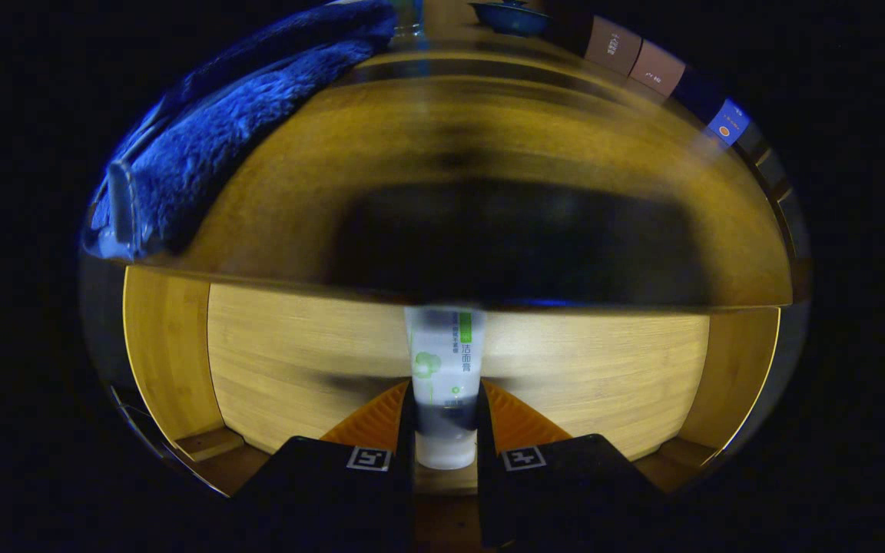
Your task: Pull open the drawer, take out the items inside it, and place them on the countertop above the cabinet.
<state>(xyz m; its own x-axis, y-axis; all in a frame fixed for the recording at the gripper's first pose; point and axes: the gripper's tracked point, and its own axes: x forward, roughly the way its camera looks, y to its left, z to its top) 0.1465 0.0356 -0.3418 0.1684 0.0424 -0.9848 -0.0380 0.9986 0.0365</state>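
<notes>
Tube (pixel 445 369) clamped between both fingers (pixel 445 430), long axis pointing ahead, apparently over open drawer (pixel 296 361)

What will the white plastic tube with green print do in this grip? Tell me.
The white plastic tube with green print sits between both fingers of the gripper, so it is probably squeezable and may dent. Its smooth, glossy skin could slip downward. Being round, it would likely roll if laid on the wooden countertop.

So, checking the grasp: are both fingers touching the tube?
Touching. Gripper view shows the gripper fingers pressed against both sides of the white tube, no gap.
</notes>
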